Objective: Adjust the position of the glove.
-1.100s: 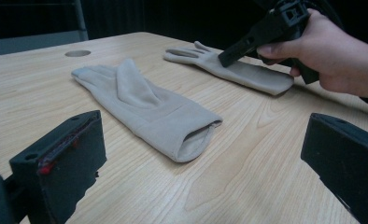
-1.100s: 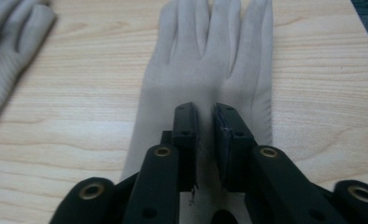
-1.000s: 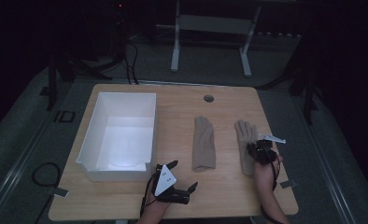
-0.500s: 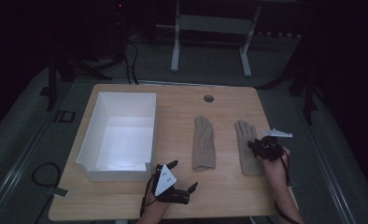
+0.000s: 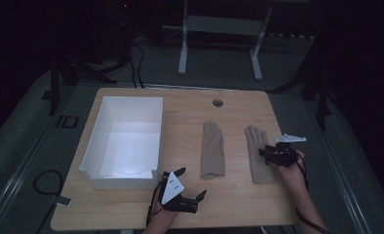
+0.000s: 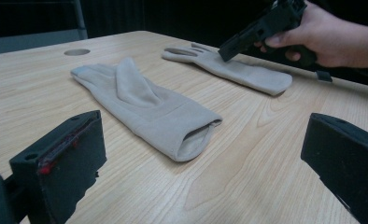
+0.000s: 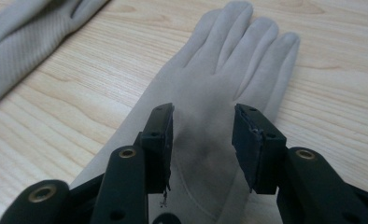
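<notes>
Two beige gloves lie flat on the wooden table (image 5: 239, 200). The left glove (image 5: 213, 151) (image 6: 145, 105) (image 7: 18, 37) has its cuff toward me. My right gripper (image 5: 265, 156) (image 7: 203, 116) (image 6: 226, 49) hovers low over the palm of the right glove (image 5: 255, 144) (image 7: 229, 60) (image 6: 238, 70). Its jaws have just been opening and stand apart, and the glove lies under the gap unpinched. My left gripper (image 5: 190, 184) (image 6: 201, 126) rests near the front edge, wide open, pointing at the left glove's cuff.
A white open box (image 5: 90, 151) stands on the table's left half, close beside my left hand. A round cable hole (image 5: 218, 103) sits near the far edge. Dark floor and desk legs lie beyond the table.
My right gripper has drifted a little to the right and away over the right glove. The gloves, box and left gripper have stayed put.
</notes>
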### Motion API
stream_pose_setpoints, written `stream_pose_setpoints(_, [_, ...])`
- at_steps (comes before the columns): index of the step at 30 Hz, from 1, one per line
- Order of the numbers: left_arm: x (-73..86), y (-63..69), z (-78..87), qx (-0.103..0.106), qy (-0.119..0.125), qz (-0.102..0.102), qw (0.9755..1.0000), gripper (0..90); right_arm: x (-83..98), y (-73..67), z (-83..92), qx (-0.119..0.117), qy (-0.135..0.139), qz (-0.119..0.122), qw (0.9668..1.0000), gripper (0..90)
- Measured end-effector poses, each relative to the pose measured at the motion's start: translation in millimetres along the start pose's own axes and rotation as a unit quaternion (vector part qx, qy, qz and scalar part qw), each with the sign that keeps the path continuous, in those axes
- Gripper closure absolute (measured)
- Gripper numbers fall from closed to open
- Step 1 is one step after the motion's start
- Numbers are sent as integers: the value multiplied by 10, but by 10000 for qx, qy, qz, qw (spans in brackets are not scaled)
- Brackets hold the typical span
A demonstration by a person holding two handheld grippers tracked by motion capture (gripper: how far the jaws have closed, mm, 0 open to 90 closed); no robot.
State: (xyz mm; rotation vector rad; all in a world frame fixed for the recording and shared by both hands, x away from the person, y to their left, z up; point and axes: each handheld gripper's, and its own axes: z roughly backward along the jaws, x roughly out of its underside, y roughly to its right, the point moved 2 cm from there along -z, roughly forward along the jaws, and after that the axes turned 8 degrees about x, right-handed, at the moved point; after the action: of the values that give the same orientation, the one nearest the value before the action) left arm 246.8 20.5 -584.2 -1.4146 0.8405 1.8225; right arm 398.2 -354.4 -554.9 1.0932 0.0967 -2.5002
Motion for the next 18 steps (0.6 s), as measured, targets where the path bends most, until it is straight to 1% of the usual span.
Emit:
stream_pose_setpoints(3, [0, 1, 0, 2, 10, 3, 10000, 3, 61, -31, -83, -36, -47, -81, 9999, 590])
stream_pose_setpoints(4, [0, 0, 1, 3, 8, 4, 10000, 3, 76, -38, -95, -31, -18, -94, 9999, 594])
stream_pose_setpoints(5, [1, 0, 1, 3, 4, 1, 10000, 3, 91, -52, -94, 36, 33, -105, 9999, 615])
stream_pose_setpoints(6, [0, 0, 2, 4, 2, -3, 10000, 3, 95, -56, -93, 60, 37, -140, 9999, 648])
stream_pose_setpoints(7, [1, -1, 2, 3, -2, -6, 10000, 3, 94, -57, -89, 84, 15, -285, 9996, 717])
stream_pose_setpoints(9, [0, 0, 1, 3, 2, -3, 10000, 3, 91, -69, -85, 152, -18, -399, 9991, 793])
stream_pose_setpoints(10, [0, 0, 2, 2, -2, -11, 10000, 3, 88, -77, -82, 191, -31, -424, 9989, 806])
stream_pose_setpoints(12, [0, 0, 1, 0, -1, -4, 10000, 3, 77, -121, -78, 380, -57, -488, 9981, 827])
stream_pose_setpoints(13, [0, -1, 1, -1, 1, 3, 10000, 3, 67, -139, -74, 452, -64, -478, 9978, 833])
stream_pose_setpoints(14, [0, -1, 2, 0, 2, 10, 10000, 3, 58, -148, -69, 488, -54, -502, 9975, 835])
stream_pose_setpoints(15, [1, -2, 2, 1, 2, 10, 10000, 3, 37, -160, -51, 535, -9, -568, 9970, 836])
stream_pose_setpoints(16, [0, -2, 2, 1, -1, 4, 10000, 3, 20, -167, -31, 561, 15, -577, 9968, 836])
stream_pose_setpoints(18, [0, -2, 2, 4, 1, 3, 10000, 3, -38, -184, 41, 644, 159, -660, 9956, 836])
